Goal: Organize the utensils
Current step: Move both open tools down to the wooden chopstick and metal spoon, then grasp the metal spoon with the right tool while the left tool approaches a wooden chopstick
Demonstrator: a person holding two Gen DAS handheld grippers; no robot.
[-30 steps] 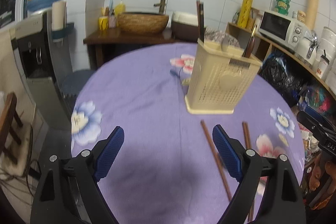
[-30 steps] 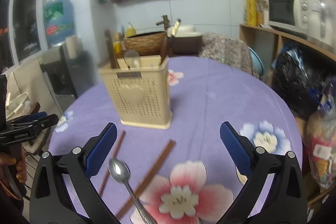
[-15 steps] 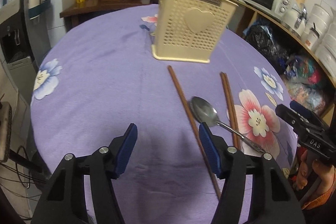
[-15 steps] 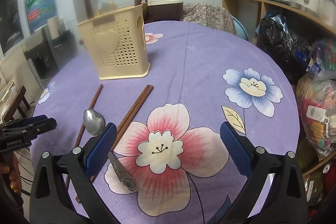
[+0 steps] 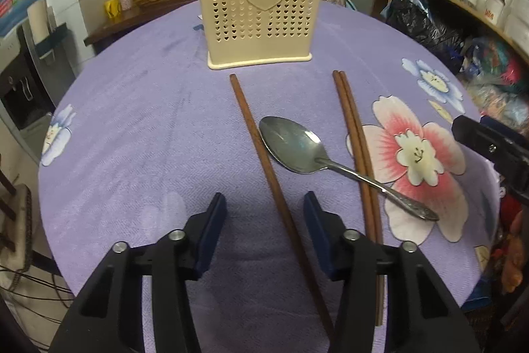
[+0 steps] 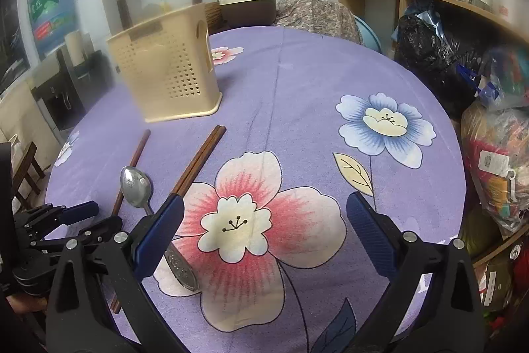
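Chopstick (image 5: pixel 264 161) lying loose near the tabletop's front edge, straddled by left gripper (image 5: pixel 264 234), jaws just closing, not yet clamped. Right gripper (image 6: pixel 264 227) gaping, empty. Spoon (image 5: pixel 297 148) and chopstick pair (image 5: pixel 355 134) beyond, unsorted. Holder (image 5: pixel 261 2) farther back, already part-filled.

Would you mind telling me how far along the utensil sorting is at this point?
Some handles already stand in the cream holder. In hand: nothing yet; the left gripper, its jaws just closing, straddles the single chopstick without pressing it. Left: that chopstick, the chopstick pair and the spoon. The right gripper is open.
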